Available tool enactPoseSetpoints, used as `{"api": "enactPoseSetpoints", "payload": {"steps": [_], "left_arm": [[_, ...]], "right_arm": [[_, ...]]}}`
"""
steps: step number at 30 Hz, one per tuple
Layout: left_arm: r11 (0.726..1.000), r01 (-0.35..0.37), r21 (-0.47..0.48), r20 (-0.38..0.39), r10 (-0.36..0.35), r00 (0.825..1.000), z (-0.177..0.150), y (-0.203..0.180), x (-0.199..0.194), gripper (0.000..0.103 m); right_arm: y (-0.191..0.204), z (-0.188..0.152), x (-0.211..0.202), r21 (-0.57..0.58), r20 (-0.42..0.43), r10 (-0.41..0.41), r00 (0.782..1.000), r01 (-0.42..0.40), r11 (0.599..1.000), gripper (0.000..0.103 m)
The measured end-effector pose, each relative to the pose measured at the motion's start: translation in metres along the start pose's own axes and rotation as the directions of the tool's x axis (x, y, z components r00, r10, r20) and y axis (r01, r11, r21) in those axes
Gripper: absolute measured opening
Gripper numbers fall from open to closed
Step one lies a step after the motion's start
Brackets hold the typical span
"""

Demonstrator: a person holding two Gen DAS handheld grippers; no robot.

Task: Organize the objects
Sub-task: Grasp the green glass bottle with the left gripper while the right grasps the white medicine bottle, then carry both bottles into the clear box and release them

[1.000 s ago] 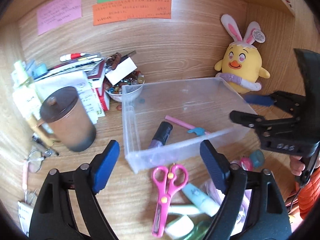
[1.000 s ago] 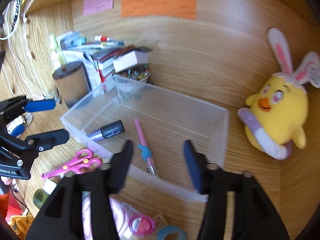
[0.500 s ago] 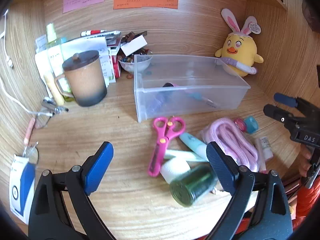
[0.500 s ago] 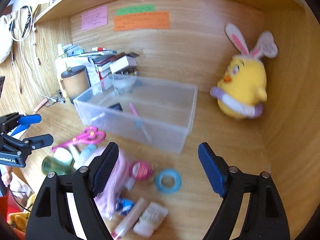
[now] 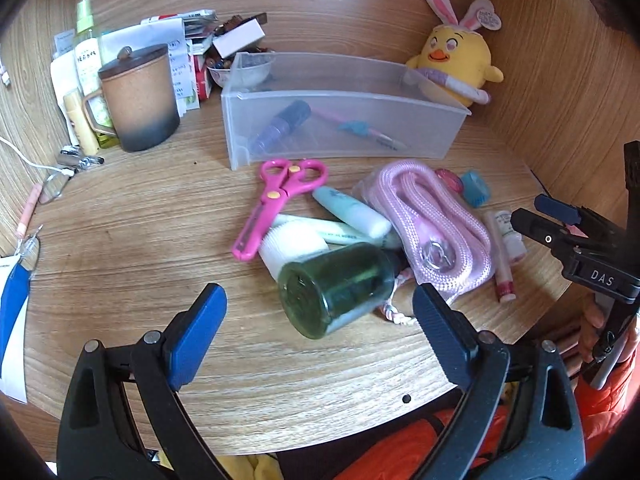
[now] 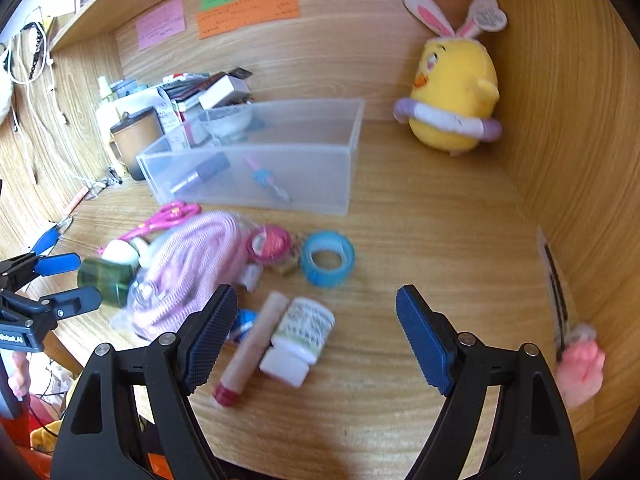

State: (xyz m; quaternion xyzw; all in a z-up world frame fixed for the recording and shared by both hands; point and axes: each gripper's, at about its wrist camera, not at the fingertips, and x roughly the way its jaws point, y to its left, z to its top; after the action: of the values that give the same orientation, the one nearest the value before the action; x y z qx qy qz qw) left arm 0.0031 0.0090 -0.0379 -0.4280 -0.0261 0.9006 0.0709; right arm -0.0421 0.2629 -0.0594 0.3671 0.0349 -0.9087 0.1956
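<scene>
Black right gripper [image 5: 560, 220] labelled "DAS"; jaws parted.

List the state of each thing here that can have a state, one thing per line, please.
left tool: open, holding nothing
right tool: open, holding nothing
clear bin: no lid, holds a pen and a dark tube
pink scissors: closed, flat on the desk
green bottle: lying on its side
brown mug: upright, lid on
blue tape roll: lying flat
</scene>
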Motion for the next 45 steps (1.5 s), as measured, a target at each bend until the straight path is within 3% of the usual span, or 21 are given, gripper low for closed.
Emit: {"api": "enactPoseSetpoints", "payload": {"steps": [2,10,14,19,22,24,30,45], "left_arm": [[1.0,0.004,0.016,0.007,-0.004,1.0,-0.002,-0.003,0.003,0.095],[1.0,-0.003,0.012,0.025,0.002,1.0,0.001,-0.006,0.016,0.092],[0.999,-0.005,0.033,0.035,0.004,0.999,0.003,-0.01,0.02,0.084],[0.999,0.009,0.032,0.018,-0.009,1.0,0.003,-0.012,0.028,0.072],[0.999,0.023,0.035,0.008,-0.023,1.0,0.002,-0.013,0.027,0.059],[0.999,0.014,0.044,0.009,-0.014,1.0,0.002,-0.014,0.026,0.055],[0.999,0.015,0.052,0.002,-0.015,1.0,0.0,-0.011,0.016,0.042],[0.999,0.004,0.051,0.114,-0.01,0.993,0.021,-0.005,-0.026,0.041]], "right_arm": [[-0.003,-0.005,0.002,0.022,-0.014,0.011,1.0,-0.011,1.0,0.077],[-0.003,-0.011,0.014,0.06,-0.062,0.069,0.996,-0.065,0.996,0.05],[-0.008,-0.01,0.011,0.067,-0.058,0.062,0.996,-0.058,0.996,0.039],[-0.011,-0.013,0.011,0.048,-0.069,0.037,0.997,-0.034,0.998,0.039],[-0.012,-0.016,0.015,0.053,-0.081,0.041,0.996,-0.037,0.998,0.037],[-0.013,-0.017,0.017,0.06,-0.088,0.05,0.995,-0.045,0.997,0.027],[-0.015,-0.017,0.016,0.054,-0.069,0.029,0.997,-0.025,0.998,0.027],[-0.014,-0.001,0.006,0.04,-0.009,0.02,1.0,-0.02,0.999,0.027]]}}
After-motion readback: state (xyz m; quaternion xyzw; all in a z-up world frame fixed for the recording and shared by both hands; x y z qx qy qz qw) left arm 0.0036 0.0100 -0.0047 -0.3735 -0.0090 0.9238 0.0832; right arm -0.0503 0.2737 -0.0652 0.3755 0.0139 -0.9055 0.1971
